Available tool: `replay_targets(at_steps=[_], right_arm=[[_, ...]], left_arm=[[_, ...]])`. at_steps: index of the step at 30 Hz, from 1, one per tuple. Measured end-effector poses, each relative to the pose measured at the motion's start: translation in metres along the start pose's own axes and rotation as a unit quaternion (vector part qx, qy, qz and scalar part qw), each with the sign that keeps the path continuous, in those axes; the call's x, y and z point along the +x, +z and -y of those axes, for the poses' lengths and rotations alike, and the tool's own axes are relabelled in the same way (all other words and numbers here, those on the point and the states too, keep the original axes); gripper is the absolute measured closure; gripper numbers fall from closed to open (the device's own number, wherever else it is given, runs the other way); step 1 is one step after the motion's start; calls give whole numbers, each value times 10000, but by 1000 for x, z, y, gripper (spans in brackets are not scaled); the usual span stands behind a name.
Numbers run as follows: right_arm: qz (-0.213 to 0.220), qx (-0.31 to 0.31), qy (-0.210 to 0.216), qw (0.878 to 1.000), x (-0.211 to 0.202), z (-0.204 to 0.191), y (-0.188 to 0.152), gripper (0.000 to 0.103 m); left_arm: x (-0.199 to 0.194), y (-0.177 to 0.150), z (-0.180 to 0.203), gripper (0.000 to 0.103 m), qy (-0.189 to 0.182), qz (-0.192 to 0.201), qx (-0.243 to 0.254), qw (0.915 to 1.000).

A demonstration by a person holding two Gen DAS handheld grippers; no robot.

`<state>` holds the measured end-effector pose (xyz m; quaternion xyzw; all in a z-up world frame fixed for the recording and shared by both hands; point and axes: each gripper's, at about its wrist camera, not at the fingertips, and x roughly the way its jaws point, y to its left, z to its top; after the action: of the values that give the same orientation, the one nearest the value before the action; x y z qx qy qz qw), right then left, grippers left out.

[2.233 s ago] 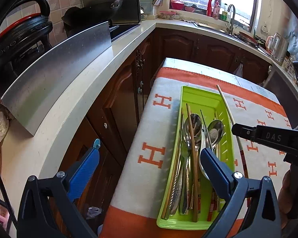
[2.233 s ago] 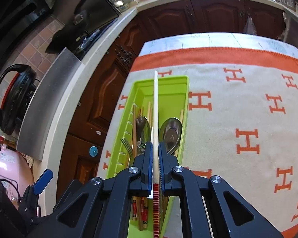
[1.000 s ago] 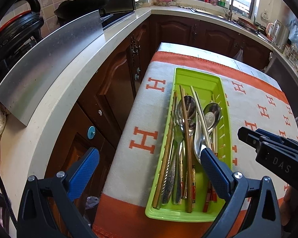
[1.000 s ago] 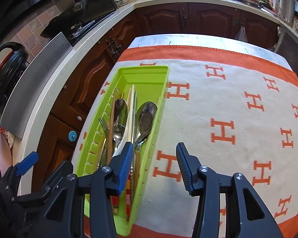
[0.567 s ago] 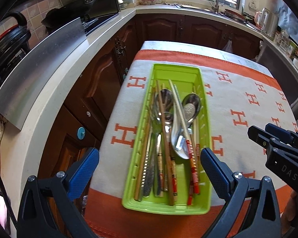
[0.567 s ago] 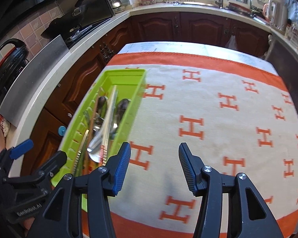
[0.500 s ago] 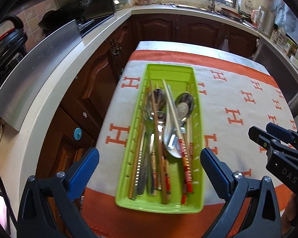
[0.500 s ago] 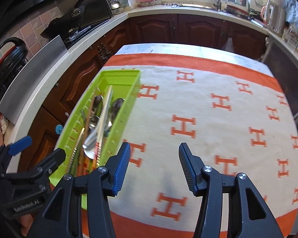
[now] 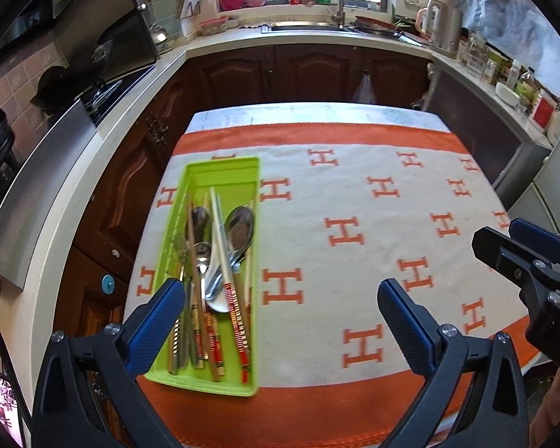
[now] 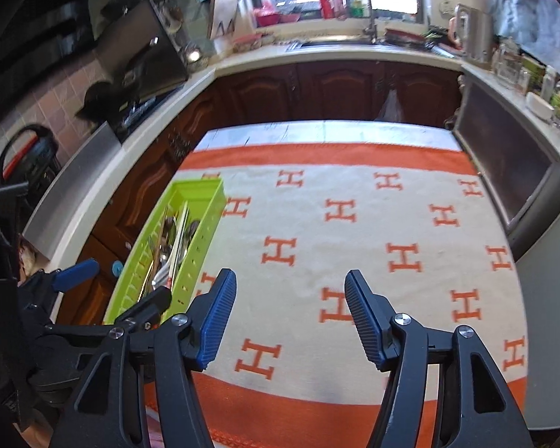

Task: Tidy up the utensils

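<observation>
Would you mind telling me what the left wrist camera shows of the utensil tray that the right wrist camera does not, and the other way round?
Only the left wrist view looks down into the green tray, showing spoon bowls and the red-patterned chopsticks. Only the right wrist view shows the tray's slotted outer side wall, which hides most of the contents. Both show the tray at the left edge of the orange and cream cloth, with the left gripper and right gripper open and empty.

A lime-green plastic utensil tray [image 9: 220,171] lies along the table's left edge on an orange-bordered cream cloth [image 9: 354,201], holding steel spoons [image 9: 239,229] and red-patterned chopsticks [image 9: 237,321]. The left gripper [image 9: 280,298] hangs above, jaws apart, empty.
</observation>
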<state>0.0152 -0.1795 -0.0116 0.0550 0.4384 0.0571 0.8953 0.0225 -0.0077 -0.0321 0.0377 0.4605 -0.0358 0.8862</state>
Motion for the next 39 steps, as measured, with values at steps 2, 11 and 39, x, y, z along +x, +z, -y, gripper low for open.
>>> replay_targets(at_steps=[2,11,39], right_arm=[[126,43,-57,9999,-16,7,2,36],[537,268,-299,9978,-72,39,2,31],[421,577,-421,9966,-71,55,-6,26]], left_arm=[[-9,5,10,1,-29,71,17,10000],[-32,16,38,1,-72,231,59,9997],[-30,16,44,1,-27,221,-40,9997]])
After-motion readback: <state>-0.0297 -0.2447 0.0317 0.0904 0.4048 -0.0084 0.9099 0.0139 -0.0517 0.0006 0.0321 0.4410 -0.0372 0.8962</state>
